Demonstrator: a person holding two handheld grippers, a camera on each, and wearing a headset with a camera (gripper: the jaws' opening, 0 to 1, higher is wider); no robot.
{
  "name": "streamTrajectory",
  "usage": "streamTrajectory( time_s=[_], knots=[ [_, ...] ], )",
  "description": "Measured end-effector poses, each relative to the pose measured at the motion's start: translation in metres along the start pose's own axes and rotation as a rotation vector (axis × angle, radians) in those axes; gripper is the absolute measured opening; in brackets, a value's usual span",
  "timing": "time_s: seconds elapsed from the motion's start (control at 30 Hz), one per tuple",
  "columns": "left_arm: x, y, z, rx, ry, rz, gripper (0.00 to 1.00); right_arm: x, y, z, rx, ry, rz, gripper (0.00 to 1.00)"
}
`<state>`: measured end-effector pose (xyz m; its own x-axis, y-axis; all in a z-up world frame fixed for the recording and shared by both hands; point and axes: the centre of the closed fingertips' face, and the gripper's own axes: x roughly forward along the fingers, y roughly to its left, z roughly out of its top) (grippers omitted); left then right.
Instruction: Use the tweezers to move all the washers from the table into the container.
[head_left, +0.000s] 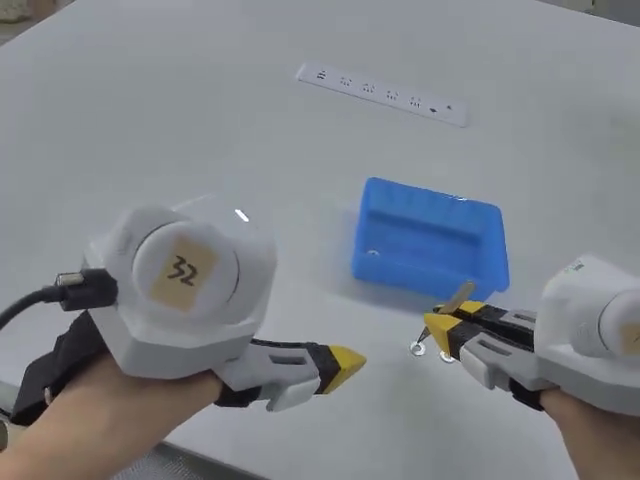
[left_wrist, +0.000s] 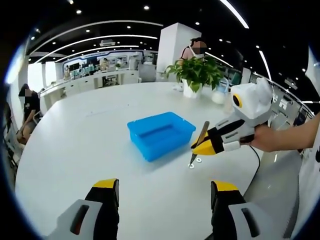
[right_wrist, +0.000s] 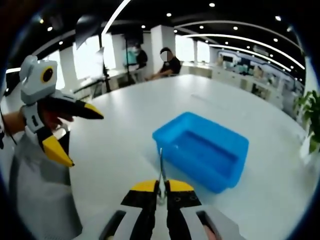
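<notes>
A blue container (head_left: 430, 240) sits on the white table, also seen in the gripper views (left_wrist: 160, 134) (right_wrist: 202, 150). A small pale spot lies inside it near its left wall. My right gripper (head_left: 440, 328) (right_wrist: 161, 186) is shut on thin tweezers (head_left: 462, 296) (left_wrist: 201, 140) (right_wrist: 161, 162), just in front of the container. The tweezers point down at two small washers (head_left: 418, 348) (left_wrist: 193, 165) on the table; whether the tips touch one I cannot tell. My left gripper (head_left: 345, 365) (left_wrist: 162, 187) hovers open to the left, holding nothing.
A white power strip (head_left: 380, 95) lies at the far side of the table (head_left: 180, 120). The left gripper view shows a potted plant (left_wrist: 197, 75) beyond the container. People sit at desks in the background.
</notes>
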<state>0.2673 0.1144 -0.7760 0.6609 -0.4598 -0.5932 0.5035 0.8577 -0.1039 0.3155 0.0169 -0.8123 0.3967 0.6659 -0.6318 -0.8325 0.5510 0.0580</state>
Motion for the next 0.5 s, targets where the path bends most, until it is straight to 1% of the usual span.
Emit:
streamTrajectory(
  time_s=[0.1, 0.17, 0.4, 0.5],
  knots=[
    [-0.0002, -0.0021, -0.0025, 0.002, 0.01, -0.001, 0.75, 0.0014, -0.0009, -0.0037, -0.014, 0.01, -0.007, 0.03],
    [-0.0004, -0.0039, -0.0034, 0.001, 0.013, -0.005, 0.75, 0.0008, -0.002, -0.0021, -0.008, -0.001, -0.005, 0.03],
    [-0.001, -0.0066, -0.0042, 0.008, 0.019, -0.004, 0.73, -0.0013, -0.0045, -0.0037, -0.039, 0.016, -0.017, 0.04],
    [-0.0015, -0.0075, -0.0045, 0.011, 0.02, -0.004, 0.73, -0.0016, -0.0051, -0.0036, -0.03, 0.008, -0.02, 0.04]
  ],
)
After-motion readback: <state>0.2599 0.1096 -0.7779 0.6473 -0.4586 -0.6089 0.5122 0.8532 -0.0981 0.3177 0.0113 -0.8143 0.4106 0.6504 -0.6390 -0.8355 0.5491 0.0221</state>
